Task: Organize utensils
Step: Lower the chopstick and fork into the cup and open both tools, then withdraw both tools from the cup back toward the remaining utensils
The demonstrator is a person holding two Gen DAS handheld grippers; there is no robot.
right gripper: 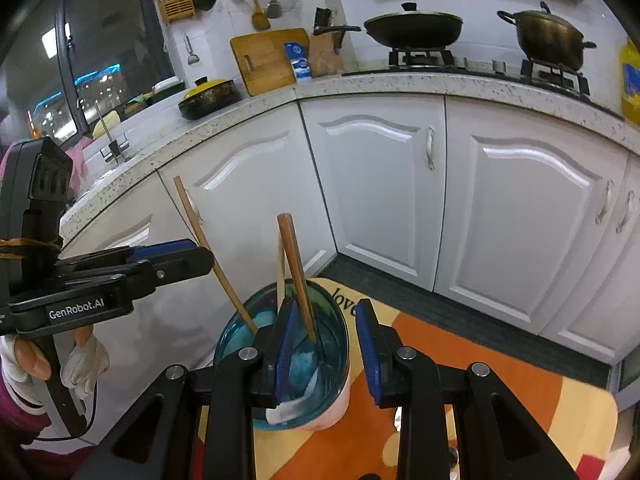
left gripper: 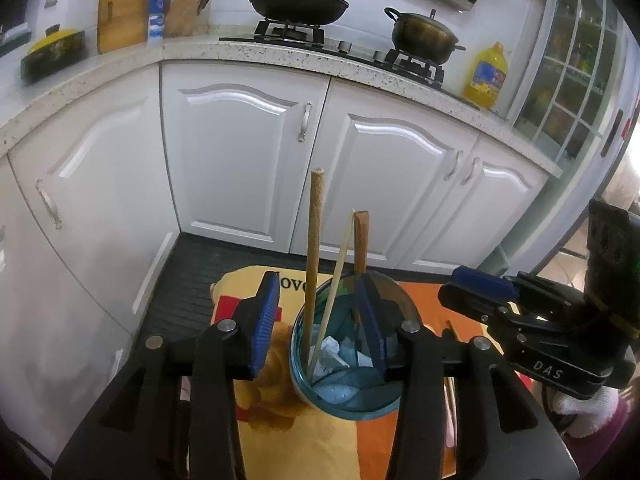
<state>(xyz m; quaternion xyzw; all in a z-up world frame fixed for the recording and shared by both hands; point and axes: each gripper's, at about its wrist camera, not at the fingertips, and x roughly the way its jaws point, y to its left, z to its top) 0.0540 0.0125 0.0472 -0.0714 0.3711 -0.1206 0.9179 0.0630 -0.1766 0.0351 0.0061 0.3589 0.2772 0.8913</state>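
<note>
Three chopsticks [left gripper: 313, 264] in one cup [left gripper: 340, 396]

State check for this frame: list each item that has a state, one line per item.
left gripper: open, nothing between its pads.
right gripper: open, empty.
blue cup: upright on the cloth, three sticks in it.
round stick: nearly upright in the cup.
thin stick: leaning.
flat stick: upright.
wok: lidded.
cabinet doors: closed.
</note>
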